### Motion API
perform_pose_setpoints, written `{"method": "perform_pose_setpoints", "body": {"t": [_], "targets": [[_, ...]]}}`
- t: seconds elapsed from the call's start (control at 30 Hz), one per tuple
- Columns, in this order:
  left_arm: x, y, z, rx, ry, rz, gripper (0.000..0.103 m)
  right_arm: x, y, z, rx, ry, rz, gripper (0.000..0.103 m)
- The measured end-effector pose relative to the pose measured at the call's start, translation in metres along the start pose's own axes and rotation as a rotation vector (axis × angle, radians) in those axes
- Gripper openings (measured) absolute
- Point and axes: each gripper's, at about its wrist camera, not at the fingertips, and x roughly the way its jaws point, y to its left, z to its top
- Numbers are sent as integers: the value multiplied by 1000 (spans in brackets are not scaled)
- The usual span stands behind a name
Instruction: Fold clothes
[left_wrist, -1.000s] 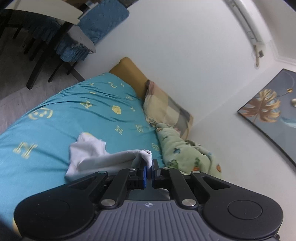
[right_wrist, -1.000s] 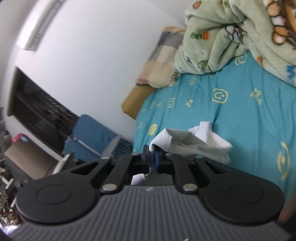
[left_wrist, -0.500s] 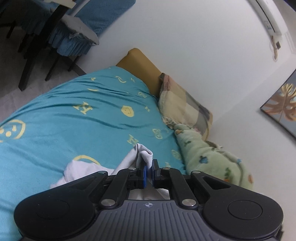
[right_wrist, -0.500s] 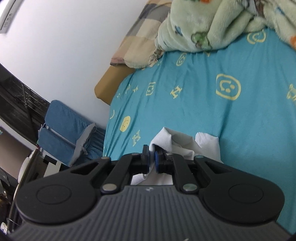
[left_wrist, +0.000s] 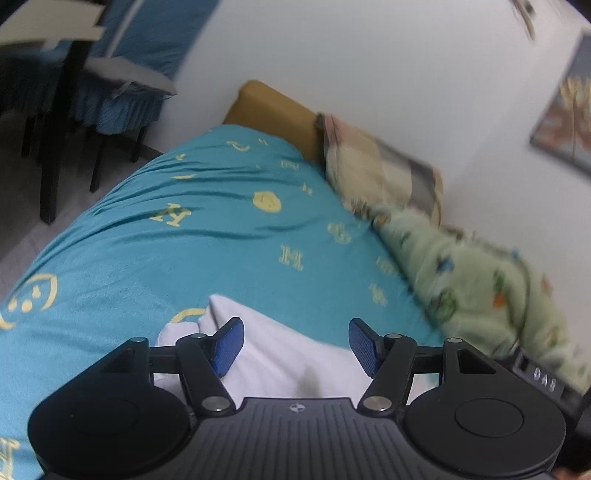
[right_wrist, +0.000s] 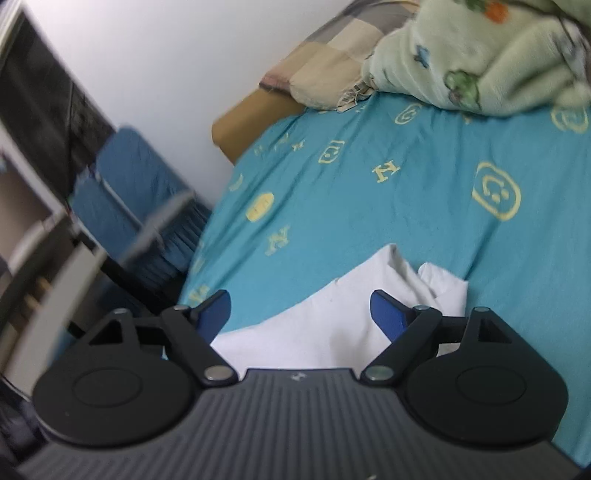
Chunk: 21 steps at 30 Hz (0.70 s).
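A white garment (left_wrist: 288, 354) lies folded over on the teal bed sheet (left_wrist: 207, 236), right under both grippers. My left gripper (left_wrist: 295, 332) is open, its blue pads spread wide just above the cloth, holding nothing. In the right wrist view the same white garment (right_wrist: 332, 325) lies below my right gripper (right_wrist: 301, 306), which is also open and empty. A folded edge and corner of the garment (right_wrist: 439, 280) stick out past the right finger. The near part of the garment is hidden behind the gripper bodies.
A green patterned fleece blanket (left_wrist: 472, 280) and a checked pillow (left_wrist: 373, 170) lie at the bed's far side by the white wall. A blue-covered chair (left_wrist: 122, 96) and a dark table stand beside the bed. The bed edge (right_wrist: 207, 258) drops off at left.
Both grippers were shut on the white garment, holding it up; now both have opened and let it go, and it lies flat on the sheet.
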Motion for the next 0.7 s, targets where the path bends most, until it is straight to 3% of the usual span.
{"method": "perform_pose_setpoints", "body": {"t": [0.03,0.17,0.3,0.47,0.7], "targets": [[6,-1,-3,29,27,21,65,5,2,-1,-42,13,-19,65],[30,-6,-18,154,131,110,63,37,-3,-15,-174,110,-123,58],[36,-12,-28,239,145,149,63,47,5,-28,-312,124,-165,57],[16,-18,-27,253,125,155,63,15,20,-29,-314,119,-145,57],[-21,-29,-39,315,132,174,64,-23,21,-46,-337,177,-229,58]]}}
